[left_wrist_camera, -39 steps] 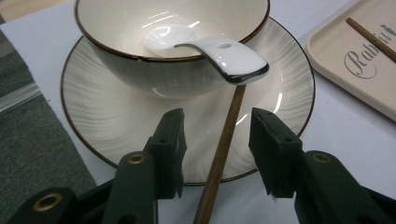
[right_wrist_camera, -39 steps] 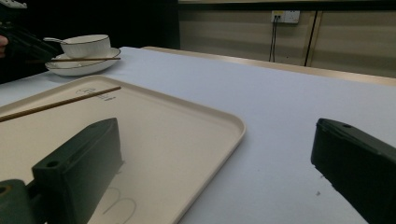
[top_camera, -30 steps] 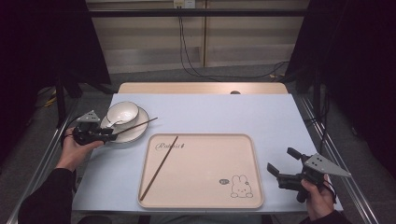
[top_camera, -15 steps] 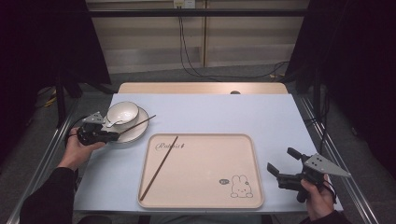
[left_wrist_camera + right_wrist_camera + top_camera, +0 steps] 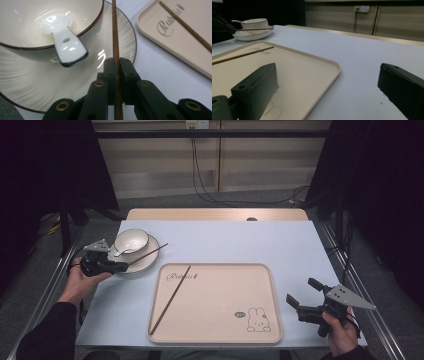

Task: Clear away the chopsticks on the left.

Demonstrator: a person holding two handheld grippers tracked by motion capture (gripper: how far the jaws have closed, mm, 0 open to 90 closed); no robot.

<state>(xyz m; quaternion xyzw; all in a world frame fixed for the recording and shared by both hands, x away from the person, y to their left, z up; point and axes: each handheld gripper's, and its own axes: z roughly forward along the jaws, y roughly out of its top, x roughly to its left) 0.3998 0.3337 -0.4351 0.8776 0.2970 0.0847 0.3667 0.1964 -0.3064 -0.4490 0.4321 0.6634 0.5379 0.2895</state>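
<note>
The table point(image 5: 215, 240) in front of me wore a pale blue-white cover, and on it, toward my side, lay the beige tray point(image 5: 220, 330) with rounded corners. Cursive writing sat at the tray's upper left corner point(image 5: 182, 276); in my left gripper view I could read the letters "Rab" clearly and what looked like the rest of "Rabbit", though the end was too blurred to be sure. A small rabbit drawing point(image 5: 257, 319) stood near the tray's lower right, with a tiny mark just to its left that was too small to read.

Left of the tray rested the ribbed plate point(image 5: 145, 262) with a dark rim, and on it the cream bowl point(image 5: 131, 240), also dark-rimmed. A white ceramic spoon point(image 5: 63, 41) leaned in the bowl, its handle over the rim.

My left tongs point(image 5: 120, 267) had just been closing and were clamped tight on one brown chopstick point(image 5: 150, 254), pinching it near its end above the plate's edge; the stick ran on past the bowl toward the tray side. The other chopstick point(image 5: 171, 299) lay slantwise on the left half of the tray, its upper tip beside the writing.

My right tongs point(image 5: 300, 295) hung at the table's right edge, well apart from the tray's things, jaws spread wide and holding nothing.
</note>
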